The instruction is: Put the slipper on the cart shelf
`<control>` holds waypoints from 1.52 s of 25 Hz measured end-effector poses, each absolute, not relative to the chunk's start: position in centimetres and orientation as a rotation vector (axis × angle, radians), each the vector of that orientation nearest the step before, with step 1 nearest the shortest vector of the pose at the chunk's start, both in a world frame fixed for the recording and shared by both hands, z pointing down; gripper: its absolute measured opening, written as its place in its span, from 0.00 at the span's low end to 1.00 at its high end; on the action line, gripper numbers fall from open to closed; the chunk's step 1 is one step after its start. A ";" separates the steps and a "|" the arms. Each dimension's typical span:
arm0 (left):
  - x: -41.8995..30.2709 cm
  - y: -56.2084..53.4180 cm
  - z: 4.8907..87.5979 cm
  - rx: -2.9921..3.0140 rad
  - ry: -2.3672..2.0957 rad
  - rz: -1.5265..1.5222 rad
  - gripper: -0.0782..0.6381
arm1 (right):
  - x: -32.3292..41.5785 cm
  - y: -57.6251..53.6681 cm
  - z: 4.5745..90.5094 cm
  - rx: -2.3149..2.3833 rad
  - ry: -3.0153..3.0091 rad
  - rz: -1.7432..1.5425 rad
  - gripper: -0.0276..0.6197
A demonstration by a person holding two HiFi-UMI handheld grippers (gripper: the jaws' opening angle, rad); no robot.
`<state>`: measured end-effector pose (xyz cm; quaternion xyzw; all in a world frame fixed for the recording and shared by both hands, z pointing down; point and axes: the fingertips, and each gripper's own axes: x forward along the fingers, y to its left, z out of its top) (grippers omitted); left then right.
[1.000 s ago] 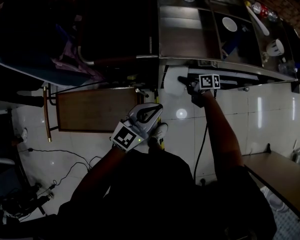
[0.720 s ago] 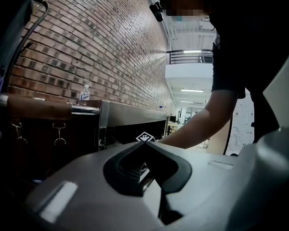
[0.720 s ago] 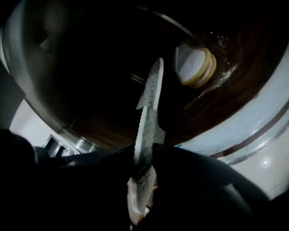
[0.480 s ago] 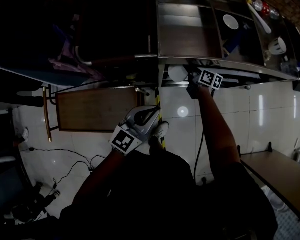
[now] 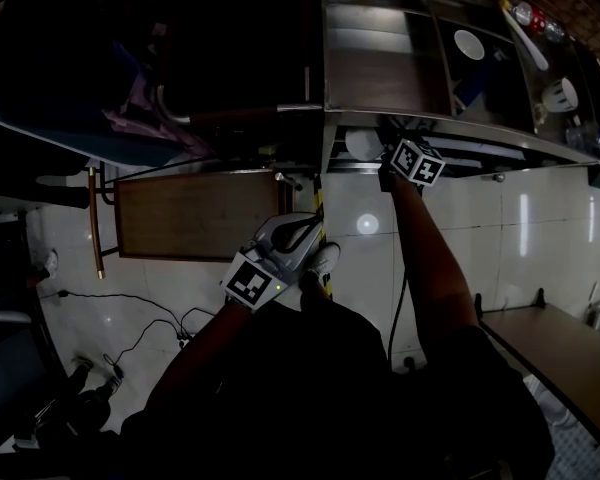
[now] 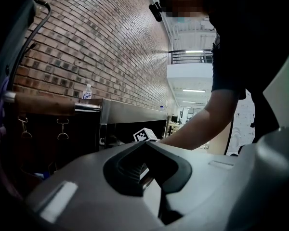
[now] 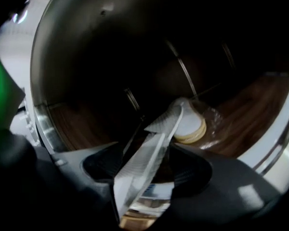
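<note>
- Release time at the steel cart (image 5: pixel 380 68): the right gripper (image 7: pixel 151 154) is reaching in under the metal rim, and its jaws are opening right now.
- Between those jaws sits the white flat slipper with a tan sole (image 7: pixel 156 143). It stands on edge, with its far end already down on the brown wooden lower shelf (image 7: pixel 250 114).
- From above, only a pale rounded end of the slipper (image 5: pixel 361 145) peeks out below the cart's edge, so it looks to be mostly inside.
- The left gripper (image 5: pixel 298 233) hangs by the person's waist, well away from the cart. Its jaws are together with nothing between them, and it has no part in this.
- To finish this well, I'd say let the jaws go fully wide before any pull-back, so neither pad drags the soft fabric out with it.
- Draw the gripper straight back along its own line. A sideways flick could tip the slipper off the shelf lip.
- Watch that near end: it is lifted between the jaws and will likely flop down flat once let go.
</note>
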<state>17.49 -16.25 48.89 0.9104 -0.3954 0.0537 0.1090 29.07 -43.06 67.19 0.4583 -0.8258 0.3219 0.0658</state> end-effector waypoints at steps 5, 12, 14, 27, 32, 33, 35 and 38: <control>17.3 -16.0 48.8 2.676 -1.172 0.152 0.11 | 30.2 -43.1 65.7 1.463 -2.430 0.726 0.52; 17.2 -16.2 47.5 2.696 -1.178 0.123 0.11 | 28.1 -38.1 61.4 1.266 -2.516 0.513 0.52; 17.0 -16.1 46.8 2.702 -1.185 0.110 0.11 | 26.7 -35.6 59.5 1.178 -2.569 0.426 0.52; 12.5 -13.9 42.8 2.731 -1.291 0.066 0.11 | 16.5 -19.2 45.6 0.747 -2.922 0.176 0.25; 8.8 -11.4 41.6 2.730 -1.311 0.022 0.11 | 10.8 -13.7 42.3 0.611 -2.955 0.125 0.14; 7.9 -10.9 41.4 2.730 -1.316 0.016 0.11 | 9.8 -12.8 41.9 0.604 -2.960 0.126 0.12; 5.8 -9.7 41.0 2.729 -1.326 0.009 0.11 | 7.7 -11.2 41.3 0.601 -2.967 0.121 0.10; 2.0 -7.7 40.4 2.730 -1.338 -0.004 0.11 | 4.0 -8.6 40.3 0.585 -2.973 0.107 0.07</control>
